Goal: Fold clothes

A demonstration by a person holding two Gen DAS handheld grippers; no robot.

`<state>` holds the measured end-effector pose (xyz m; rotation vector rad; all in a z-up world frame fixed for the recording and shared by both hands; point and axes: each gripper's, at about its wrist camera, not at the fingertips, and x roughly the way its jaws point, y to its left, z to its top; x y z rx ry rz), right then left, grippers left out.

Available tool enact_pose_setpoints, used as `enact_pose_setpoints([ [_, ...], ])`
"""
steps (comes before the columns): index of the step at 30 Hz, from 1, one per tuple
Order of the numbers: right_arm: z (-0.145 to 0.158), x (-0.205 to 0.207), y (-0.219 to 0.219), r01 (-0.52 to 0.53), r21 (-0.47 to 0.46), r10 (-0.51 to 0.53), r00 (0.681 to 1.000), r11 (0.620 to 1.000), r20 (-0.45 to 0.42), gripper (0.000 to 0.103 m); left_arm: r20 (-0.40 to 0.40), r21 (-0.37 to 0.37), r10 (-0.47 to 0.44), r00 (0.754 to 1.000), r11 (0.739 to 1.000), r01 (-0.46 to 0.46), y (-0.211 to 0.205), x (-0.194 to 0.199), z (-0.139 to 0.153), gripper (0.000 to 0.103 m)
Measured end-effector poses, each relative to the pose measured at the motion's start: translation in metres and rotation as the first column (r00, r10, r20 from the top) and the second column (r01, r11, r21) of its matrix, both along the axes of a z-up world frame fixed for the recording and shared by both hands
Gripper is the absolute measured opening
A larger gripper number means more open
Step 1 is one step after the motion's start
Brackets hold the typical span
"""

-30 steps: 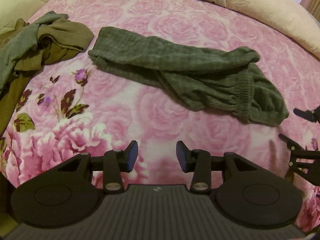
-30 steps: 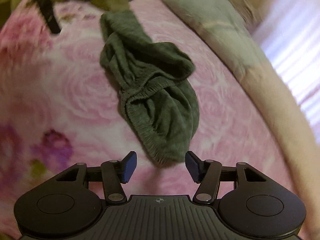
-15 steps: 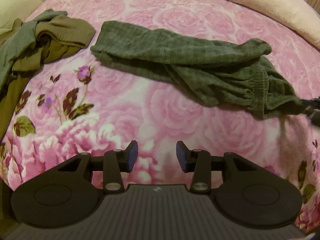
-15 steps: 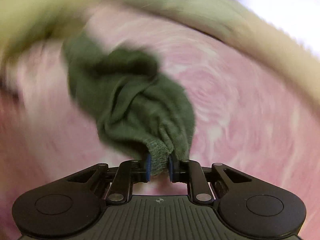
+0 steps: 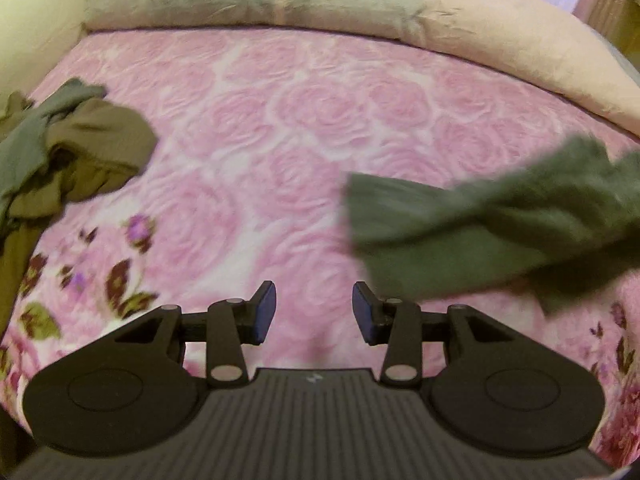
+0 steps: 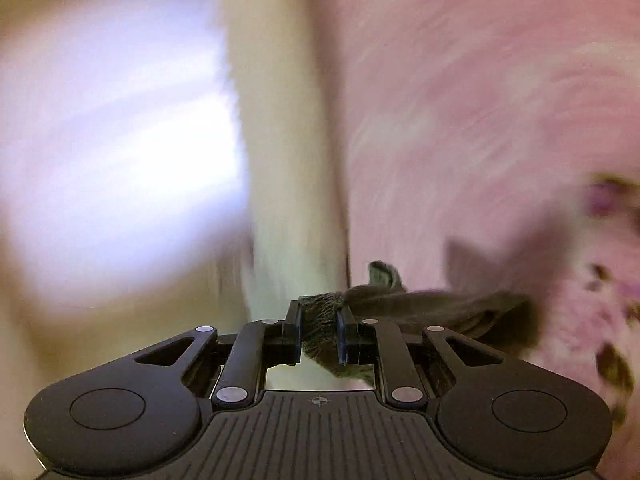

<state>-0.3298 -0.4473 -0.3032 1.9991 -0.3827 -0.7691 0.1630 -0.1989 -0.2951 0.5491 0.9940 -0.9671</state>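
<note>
Trousers [image 5: 500, 232] dark green, blurred, stretched over right side of pink floral blanket [image 5: 304, 120], far end trailing out of frame right. Right gripper [image 6: 319, 330] pinching ribbed waistband edge between both pads, only a narrow bite of cloth. Left gripper [image 5: 314, 316] spread, nothing between pads, hovering just left of near trouser edge. Heap of olive clothes [image 5: 76, 156] far left, well apart. Risks, judged: thin pinch slipping out under cloth weight; single-point hold leaving legs twisted or bunched instead of flat; loose end dragging into cream duvet [image 5: 500, 48] at far edge.
</note>
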Motion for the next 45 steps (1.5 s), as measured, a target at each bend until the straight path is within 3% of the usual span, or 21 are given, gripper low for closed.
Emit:
enact_pose_setpoints([
  [2, 0.002, -0.037, 0.006, 0.122, 0.11, -0.106, 0.984, 0.986, -0.14, 0.04, -0.023, -0.001, -0.033, 0.999, 0.999, 0.033, -0.01, -0.012, -0.006, 0.038],
  [3, 0.005, -0.05, 0.006, 0.117, 0.103, -0.089, 0.966, 0.988, -0.244, 0.071, -0.038, 0.0, -0.052, 0.998, 0.999, 0.052, -0.015, -0.018, -0.009, 0.038],
  [4, 0.009, -0.059, 0.005, 0.095, 0.09, -0.058, 0.936, 0.991, -0.348, 0.081, -0.059, -0.001, -0.074, 0.996, 0.997, 0.074, -0.02, -0.026, -0.013, 0.038],
  [8, 0.005, -0.072, 0.004, -0.108, -0.01, 0.08, 0.793, 0.994, -0.604, 0.081, -0.143, 0.01, -0.148, 0.979, 0.988, 0.151, -0.035, -0.056, -0.031, 0.038],
  [13, -0.034, -0.058, 0.01, -0.377, 0.034, 0.27, 0.595, 0.925, -0.757, 0.081, -0.254, 0.04, -0.18, 0.95, 0.98, 0.196, -0.045, -0.086, -0.057, 0.038],
  [15, -0.043, -0.055, 0.015, -0.434, 0.047, 0.299, 0.535, 0.9, -0.79, 0.081, -0.263, 0.04, -0.152, 0.953, 0.985, 0.168, -0.048, -0.09, -0.063, 0.039],
  [16, -0.048, -0.056, 0.014, -0.453, 0.031, 0.298, 0.531, 0.891, -0.794, 0.081, -0.26, 0.042, -0.125, 0.957, 0.989, 0.14, -0.05, -0.089, -0.067, 0.039],
  [20, -0.072, -0.055, -0.006, -0.475, -0.025, 0.278, 0.556, 0.88, -0.783, 0.081, -0.234, 0.037, -0.009, 0.972, 0.999, 0.018, -0.065, -0.069, -0.08, 0.045],
  [26, -0.098, -0.054, -0.036, -0.508, -0.022, 0.304, 0.548, 0.861, -0.779, 0.081, -0.234, -0.031, 0.066, 0.97, 0.997, -0.075, -0.101, -0.039, -0.094, 0.046],
  [27, -0.098, -0.053, -0.037, -0.527, -0.031, 0.308, 0.541, 0.849, -0.783, 0.073, -0.232, -0.035, 0.048, 0.971, 0.998, -0.058, -0.109, -0.04, -0.094, 0.034],
  [28, -0.098, -0.052, -0.037, -0.546, -0.039, 0.311, 0.534, 0.837, -0.786, 0.04, -0.231, -0.04, 0.031, 0.973, 0.998, -0.041, -0.117, -0.04, -0.095, 0.022],
  [29, -0.098, -0.051, -0.037, -0.563, -0.047, 0.316, 0.528, 0.825, -0.789, 0.022, -0.23, -0.044, 0.013, 0.973, 0.999, -0.024, -0.125, -0.04, -0.095, 0.008],
  [30, -0.1, -0.053, -0.039, -0.56, -0.039, 0.333, 0.546, 0.828, -0.769, 0.008, -0.243, -0.045, -0.005, 0.97, 0.999, -0.006, -0.137, -0.041, -0.095, 0.006],
  [31, -0.103, -0.055, -0.041, -0.557, -0.032, 0.349, 0.563, 0.83, -0.749, 0.005, -0.255, -0.046, -0.024, 0.967, 0.999, 0.012, -0.149, -0.042, -0.094, 0.005],
  [34, -0.093, -0.065, -0.043, -0.524, -0.095, 0.311, 0.632, 0.846, -0.71, 0.004, -0.209, -0.14, -0.109, 0.972, 0.987, 0.08, -0.19, -0.045, -0.067, 0.004],
  [37, -0.073, -0.082, -0.05, -0.435, -0.188, 0.226, 0.734, 0.88, -0.641, 0.004, -0.133, -0.29, -0.189, 0.973, 0.946, 0.144, -0.238, -0.052, -0.019, 0.004],
  [39, -0.061, -0.092, -0.055, -0.369, -0.236, 0.167, 0.787, 0.899, -0.594, 0.004, -0.084, -0.394, -0.237, 0.968, 0.9, 0.186, -0.268, -0.06, 0.015, 0.005],
  [41, -0.049, -0.101, -0.057, -0.284, -0.285, 0.088, 0.832, 0.916, -0.548, 0.004, -0.054, -0.441, -0.25, 0.967, 0.874, 0.201, -0.281, -0.07, 0.035, 0.011],
  [42, -0.047, -0.107, -0.057, -0.228, -0.292, 0.043, 0.849, 0.929, -0.527, 0.004, -0.052, -0.451, -0.249, 0.967, 0.87, 0.2, -0.284, -0.074, 0.041, 0.025],
  [44, -0.048, -0.115, -0.057, -0.16, -0.247, 0.001, 0.841, 0.956, -0.54, 0.005, -0.087, -0.442, -0.243, 0.966, 0.878, 0.181, -0.285, -0.08, 0.043, 0.054],
  [45, -0.053, -0.118, -0.058, -0.161, -0.199, 0.019, 0.821, 0.967, -0.571, 0.005, -0.136, -0.41, -0.238, 0.962, 0.897, 0.164, -0.279, -0.082, 0.033, 0.06],
])
